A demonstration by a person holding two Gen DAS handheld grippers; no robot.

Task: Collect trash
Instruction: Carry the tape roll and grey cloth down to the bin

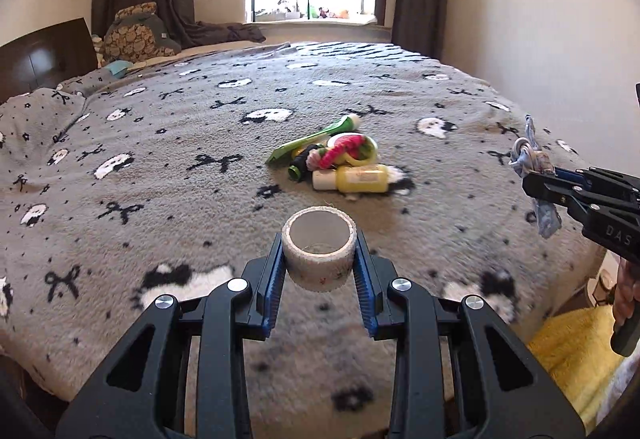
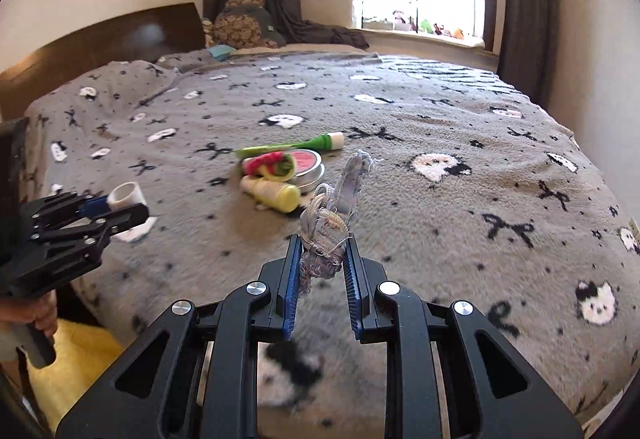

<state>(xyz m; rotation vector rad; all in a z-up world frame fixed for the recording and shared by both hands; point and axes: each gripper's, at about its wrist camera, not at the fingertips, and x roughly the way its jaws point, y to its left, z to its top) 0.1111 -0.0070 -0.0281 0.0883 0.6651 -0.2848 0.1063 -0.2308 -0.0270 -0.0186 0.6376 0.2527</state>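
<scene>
My left gripper (image 1: 319,259) is shut on a white tape roll (image 1: 319,253), held above the grey patterned bedspread (image 1: 160,143). The same roll (image 2: 126,195) shows in the right wrist view, in the left gripper (image 2: 120,205) at the left edge. My right gripper (image 2: 322,259) is shut on a frayed grey-blue fabric scrap (image 2: 326,227) with a braided cord. In the left wrist view that scrap (image 1: 530,159) hangs from the right gripper (image 1: 534,179) at the right edge. A pile of items lies mid-bed: a green tube (image 1: 316,137), a yellow bottle (image 1: 356,178), a pink-green bundle (image 1: 344,149).
A round pink-lidded tin (image 2: 308,165) sits in the pile. A dark wooden headboard (image 2: 100,39) is at left, pillows (image 1: 136,35) and curtains behind, a window ledge with small objects (image 1: 312,13). Yellow fabric (image 1: 572,355) lies beside the bed's near edge. A hand (image 2: 40,315) grips the left handle.
</scene>
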